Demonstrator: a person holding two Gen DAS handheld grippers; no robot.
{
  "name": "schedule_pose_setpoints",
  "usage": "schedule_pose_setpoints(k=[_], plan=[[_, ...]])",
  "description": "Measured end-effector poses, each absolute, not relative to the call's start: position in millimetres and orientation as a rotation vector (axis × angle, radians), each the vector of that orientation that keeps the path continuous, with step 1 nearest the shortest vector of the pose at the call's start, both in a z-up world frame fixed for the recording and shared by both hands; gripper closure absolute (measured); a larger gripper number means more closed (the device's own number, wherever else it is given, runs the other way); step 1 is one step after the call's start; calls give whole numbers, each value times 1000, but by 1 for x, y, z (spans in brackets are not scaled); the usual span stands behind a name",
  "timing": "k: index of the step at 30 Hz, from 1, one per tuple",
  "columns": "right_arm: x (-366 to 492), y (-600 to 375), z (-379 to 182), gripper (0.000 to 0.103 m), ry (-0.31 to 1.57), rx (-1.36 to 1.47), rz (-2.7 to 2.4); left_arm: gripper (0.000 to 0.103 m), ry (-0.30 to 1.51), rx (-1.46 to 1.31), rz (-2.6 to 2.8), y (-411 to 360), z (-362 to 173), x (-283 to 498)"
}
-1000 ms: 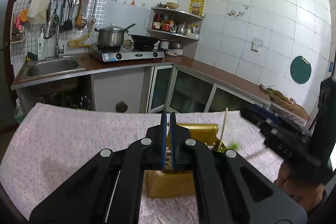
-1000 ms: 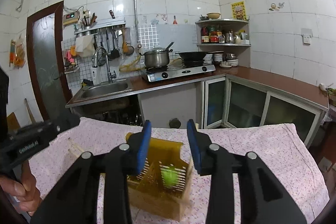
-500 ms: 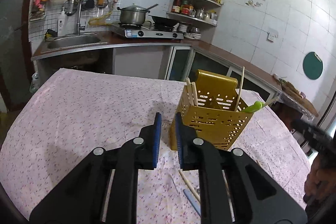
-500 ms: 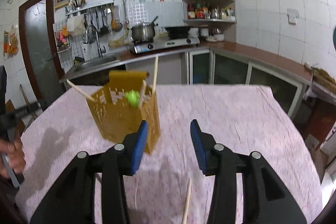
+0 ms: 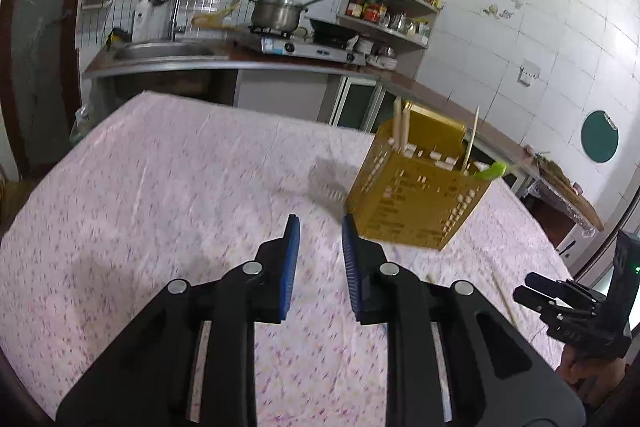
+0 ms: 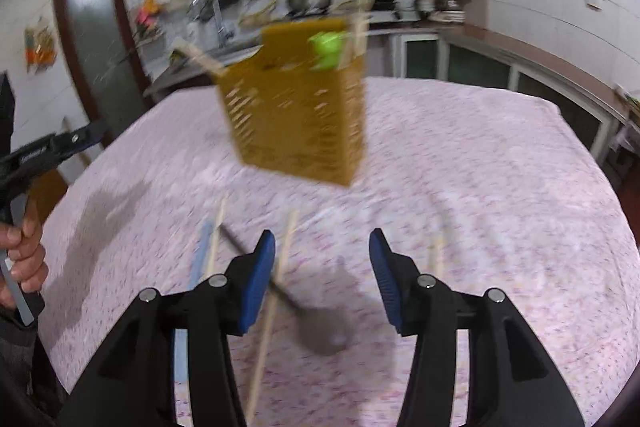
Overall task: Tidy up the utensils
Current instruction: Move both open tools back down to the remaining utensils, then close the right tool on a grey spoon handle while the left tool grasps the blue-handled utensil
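Pickup of a loose utensil is judged to be the step in hand. The right gripper (image 6: 322, 269) is held with jaws spread wide and empty above the pink tablecloth (image 6: 480, 187), over a scatter of wooden chopsticks (image 6: 276, 287), a dark ladle (image 6: 320, 339) and a pale blue utensil (image 6: 200, 259). The yellow caddy (image 6: 298, 115) stands farther back on the cloth, already holding chopsticks and a green-handled piece (image 6: 328, 51). One item should be chosen, straddled across its width, and the jaws lowered until the cloth is nearly touched before closing; crossed pieces are best avoided. The view is motion-blurred, so settling first is advised. The left gripper (image 5: 318, 259) is released, with nothing between its pads, near the caddy's (image 5: 416, 199) lower corner.

Compared with half a second earlier: the left jaws, then nearly closed, have been opened; the right camera has been tipped downward, bringing more loose utensils into view.
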State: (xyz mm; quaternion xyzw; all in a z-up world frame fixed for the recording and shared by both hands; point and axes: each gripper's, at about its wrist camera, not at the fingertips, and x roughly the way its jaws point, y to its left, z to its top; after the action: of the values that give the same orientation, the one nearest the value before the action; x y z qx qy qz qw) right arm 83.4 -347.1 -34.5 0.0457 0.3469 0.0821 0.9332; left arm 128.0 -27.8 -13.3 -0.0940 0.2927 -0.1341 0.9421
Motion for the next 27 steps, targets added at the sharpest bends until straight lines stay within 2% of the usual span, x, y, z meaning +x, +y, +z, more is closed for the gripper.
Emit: schedule_pose_setpoints(k=[13, 15, 18, 19, 20, 22, 27], plan=[[119, -290, -86, 54, 876, 0, 184, 74, 783, -189, -313, -42, -65, 136], [128, -289, -94, 57, 894, -9, 153, 72, 803, -190, -334, -50, -71, 140], [140, -289, -99, 75, 891, -2, 109, 71, 832, -189, -349, -61, -77, 148], [144, -289, -100, 85, 892, -3, 97, 71, 846, -190, -359, -65, -80, 152], [148, -290, -100, 91, 893, -2, 87, 71, 857, -188, -363, -70, -82, 156], [154, -292, -99, 94, 894, -3, 80, 71, 878, -187, -379, -80, -85, 163], [171, -296, -98, 94, 926, 25, 92, 71, 934, -140, -399, -107, -95, 180]])
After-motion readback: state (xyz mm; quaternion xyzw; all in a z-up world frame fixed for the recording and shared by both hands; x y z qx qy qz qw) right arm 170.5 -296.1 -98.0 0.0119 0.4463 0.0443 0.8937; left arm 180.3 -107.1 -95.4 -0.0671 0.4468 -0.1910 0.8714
